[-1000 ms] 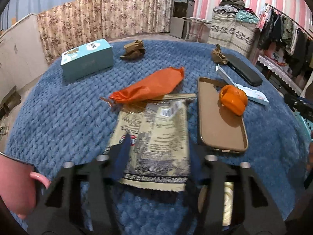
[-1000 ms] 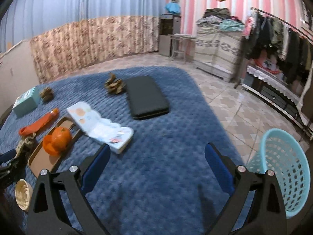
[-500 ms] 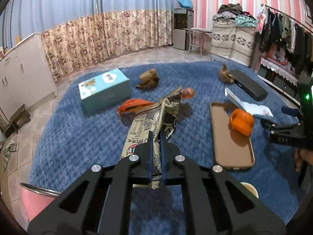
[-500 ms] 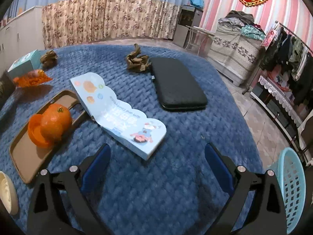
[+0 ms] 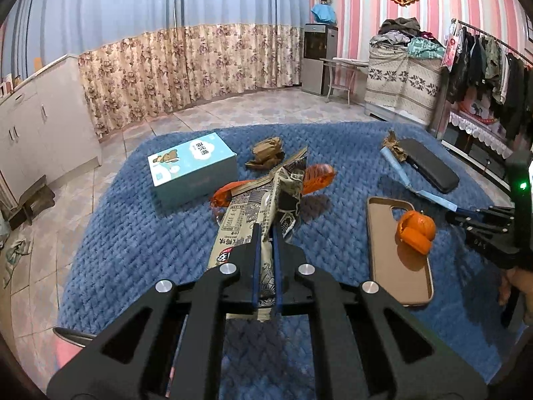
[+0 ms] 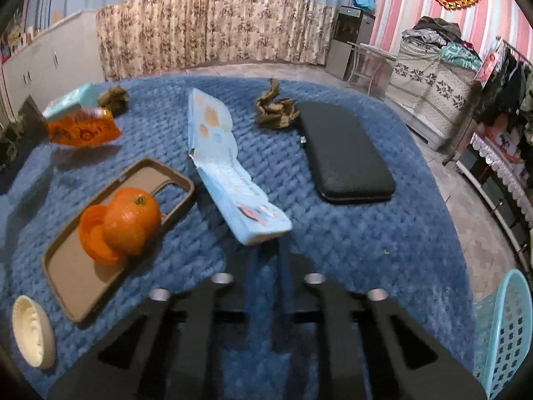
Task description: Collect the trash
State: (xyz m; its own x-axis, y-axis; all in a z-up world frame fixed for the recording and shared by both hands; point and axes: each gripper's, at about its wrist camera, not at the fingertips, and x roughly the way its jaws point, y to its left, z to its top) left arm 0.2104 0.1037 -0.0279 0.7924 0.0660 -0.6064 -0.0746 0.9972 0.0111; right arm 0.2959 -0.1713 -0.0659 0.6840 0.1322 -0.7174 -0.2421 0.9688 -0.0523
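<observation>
My left gripper point(image 5: 265, 230) is shut on a beige printed snack wrapper point(image 5: 243, 220) and holds it up off the blue knitted cover point(image 5: 133, 250). An orange wrapper point(image 5: 316, 175) hangs off the surface at the beige one's far end, over its own shadow. My right gripper point(image 6: 266, 248) has its jaws closing on the near end of a light-blue flat packet point(image 6: 230, 180), and its pads look pressed on that edge. In the left wrist view the right gripper point(image 5: 454, 213) is seen from the side at the packet's point(image 5: 416, 186) tip.
An orange with its peel point(image 6: 126, 220) lies in a tan phone case point(image 6: 73, 266). Crumpled brown paper point(image 6: 274, 110) sits beside a black case point(image 6: 346, 156); another wad point(image 5: 266, 153) lies near a teal box point(image 5: 193, 170). A white lid point(image 6: 31, 330) is near left, a light-blue basket point(image 6: 503, 333) on the floor right.
My left gripper shut on the beige wrapper and raised it, and the orange wrapper came up too. My right gripper moved left to the light-blue packet and its jaws went from wide open to closed.
</observation>
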